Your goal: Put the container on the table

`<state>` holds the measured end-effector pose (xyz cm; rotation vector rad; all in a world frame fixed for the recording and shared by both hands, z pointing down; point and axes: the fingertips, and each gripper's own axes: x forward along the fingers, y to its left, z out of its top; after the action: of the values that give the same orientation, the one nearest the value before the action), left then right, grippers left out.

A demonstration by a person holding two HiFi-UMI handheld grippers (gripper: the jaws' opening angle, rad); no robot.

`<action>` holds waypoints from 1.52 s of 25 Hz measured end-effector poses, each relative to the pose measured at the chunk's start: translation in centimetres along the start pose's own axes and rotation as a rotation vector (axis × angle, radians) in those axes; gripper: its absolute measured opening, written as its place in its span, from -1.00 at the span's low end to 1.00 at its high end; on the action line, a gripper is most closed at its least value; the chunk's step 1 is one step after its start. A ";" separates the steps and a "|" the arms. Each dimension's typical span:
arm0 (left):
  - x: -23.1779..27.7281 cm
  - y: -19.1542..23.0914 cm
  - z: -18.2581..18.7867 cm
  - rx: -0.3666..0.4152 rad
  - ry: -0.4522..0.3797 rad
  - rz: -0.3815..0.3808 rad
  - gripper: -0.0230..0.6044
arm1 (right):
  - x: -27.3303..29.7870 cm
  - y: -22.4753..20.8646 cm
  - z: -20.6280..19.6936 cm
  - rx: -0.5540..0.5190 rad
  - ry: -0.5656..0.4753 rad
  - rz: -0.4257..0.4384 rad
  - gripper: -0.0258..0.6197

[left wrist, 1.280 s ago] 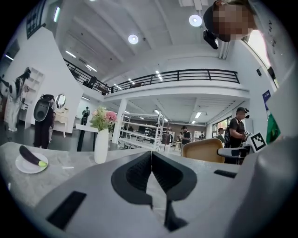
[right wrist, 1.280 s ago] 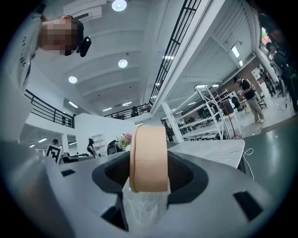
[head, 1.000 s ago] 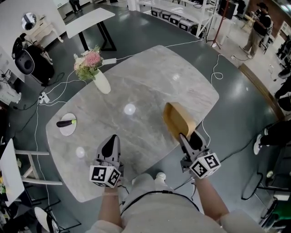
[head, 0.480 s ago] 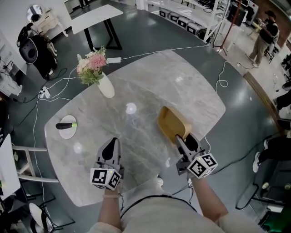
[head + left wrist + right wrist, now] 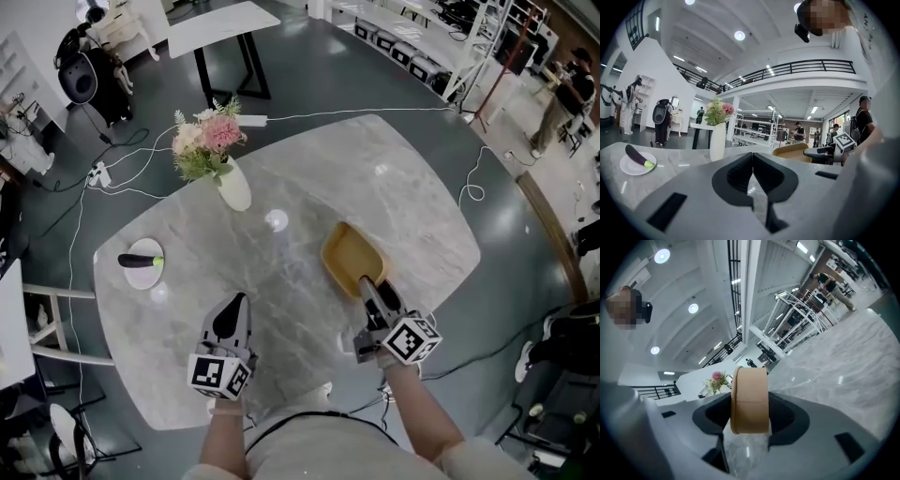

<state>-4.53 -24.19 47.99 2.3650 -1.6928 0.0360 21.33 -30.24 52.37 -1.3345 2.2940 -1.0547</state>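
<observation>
There's the right hand-held gripper (image 5: 368, 289) clamped on the near rim of the tan container (image 5: 351, 257), low over the bench (image 5: 412, 206), which looks light, rigid and smooth-walled, so that rim's the sensible hold, while the left hand-held gripper (image 5: 231, 317) hangs closed and empty.

The left gripper (image 5: 236, 305) points forward, almost flat; its two jaws are pressed together with nothing between them; the right gripper (image 5: 367, 283) points forward and leans a little to the left; its jaws squeeze the rim of the container (image 5: 349, 255); the left forearm (image 5: 223, 436) and the right forearm (image 5: 424, 424) both reach out from the body.
</observation>
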 end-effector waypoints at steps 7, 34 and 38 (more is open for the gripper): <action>0.3 1.1 -0.1 0.003 0.008 0.021 -0.91 | 3.2 -0.5 -0.4 0.105 0.000 0.003 -0.20; 2.1 3.1 0.4 -0.041 -0.005 0.012 -0.91 | 6.3 -3.6 -2.6 0.364 0.097 -0.199 -0.21; 2.4 3.1 0.0 -0.049 0.006 0.008 -0.91 | 6.1 -4.0 -3.8 0.377 0.182 -0.220 -0.17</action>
<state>-6.66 -27.34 48.86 2.3202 -1.6807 0.0027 18.48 -34.85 58.47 -1.3993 1.9566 -1.6455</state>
